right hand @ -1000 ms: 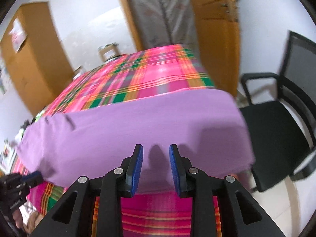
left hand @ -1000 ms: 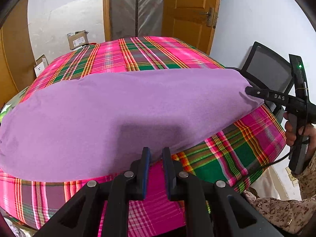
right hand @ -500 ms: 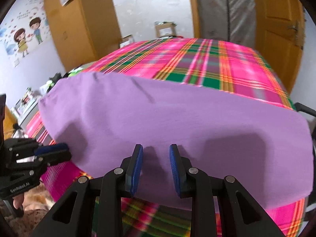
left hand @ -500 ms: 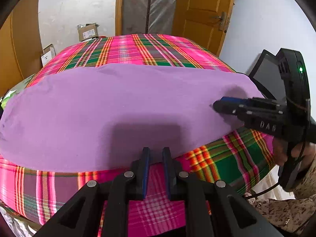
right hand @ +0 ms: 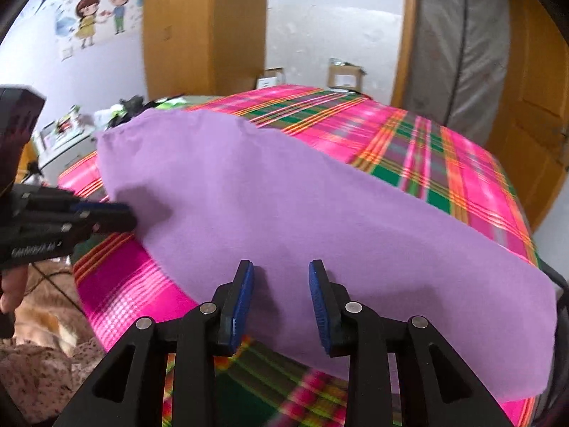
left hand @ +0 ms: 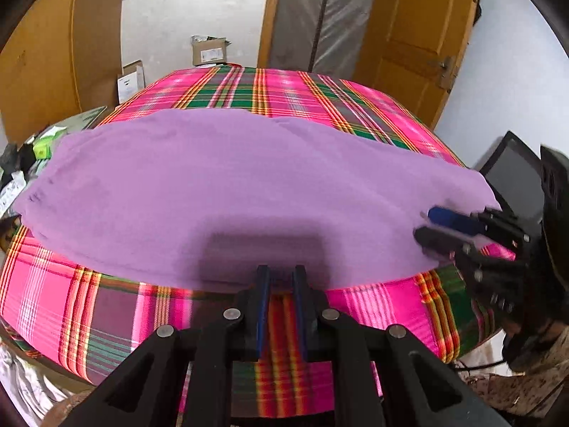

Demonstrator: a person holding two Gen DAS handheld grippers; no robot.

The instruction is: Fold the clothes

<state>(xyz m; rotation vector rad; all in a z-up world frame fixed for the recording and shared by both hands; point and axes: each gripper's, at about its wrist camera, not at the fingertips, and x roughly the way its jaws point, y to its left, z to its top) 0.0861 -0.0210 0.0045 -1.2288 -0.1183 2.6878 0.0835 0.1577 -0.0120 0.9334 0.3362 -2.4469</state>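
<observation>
A purple cloth lies spread flat across the near half of a table covered in pink and green plaid. My left gripper sits at the middle of the cloth's near edge. Its jaws stand narrowly apart, with only plaid and cloth showing between them. In the right wrist view the purple cloth runs from upper left to lower right. My right gripper hovers open over its near edge, holding nothing. The right gripper also shows by the cloth's right end, and the left gripper by its left corner.
A black chair stands off the table's right side. Cardboard boxes sit on the floor beyond the table, near a wooden door. Clutter lies to the left, and a patterned sleeve shows at lower right.
The right gripper has swung left from the cloth's right corner to its near edge, and its view has panned left. The left gripper has drawn back slightly. Both kept their gaps.
</observation>
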